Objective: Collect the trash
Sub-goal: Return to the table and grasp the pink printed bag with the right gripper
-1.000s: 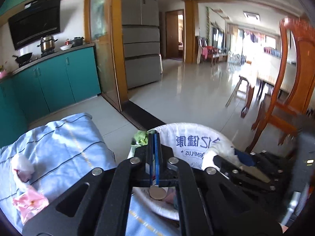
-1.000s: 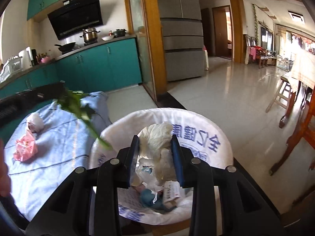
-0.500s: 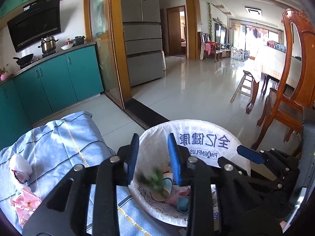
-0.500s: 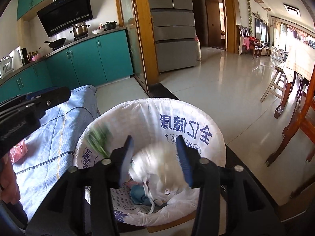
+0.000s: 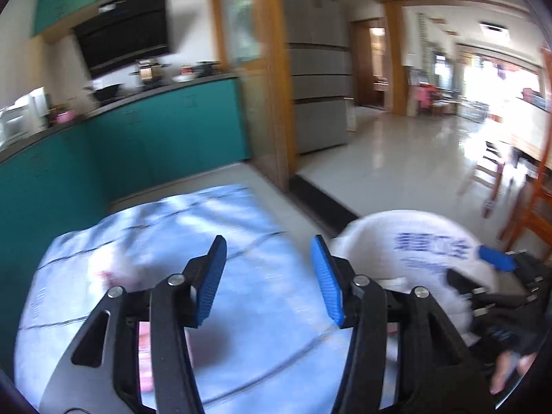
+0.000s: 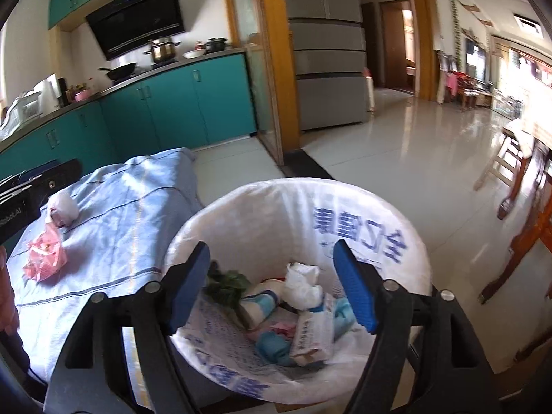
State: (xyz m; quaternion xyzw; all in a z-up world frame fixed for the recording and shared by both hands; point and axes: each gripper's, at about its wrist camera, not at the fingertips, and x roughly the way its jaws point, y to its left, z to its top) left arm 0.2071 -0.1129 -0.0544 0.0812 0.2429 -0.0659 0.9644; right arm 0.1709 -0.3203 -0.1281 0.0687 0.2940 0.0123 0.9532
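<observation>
A bin lined with a white printed bag (image 6: 365,214) stands beside a table under a light blue cloth (image 6: 117,214). Inside lie a green leaf (image 6: 226,284), a crumpled white tissue (image 6: 303,284) and several wrappers. My right gripper (image 6: 272,284) is open and empty above the bin. A white wad (image 6: 62,208) and a pink wrapper (image 6: 45,257) lie on the cloth. My left gripper (image 5: 269,277) is open and empty over the blurred cloth (image 5: 241,227), left of the bin (image 5: 407,238). The pink wrapper (image 5: 145,341) shows behind its left finger.
Teal kitchen cabinets (image 6: 165,110) run along the left behind the table. A grey fridge (image 6: 327,55) stands past a wooden door frame. Wooden chairs (image 6: 531,241) and a dining table stand at the right over a glossy tiled floor.
Both grippers opened; the green leaf and the white tissue dropped into the bin. The left gripper has swung left from over the bin to over the cloth.
</observation>
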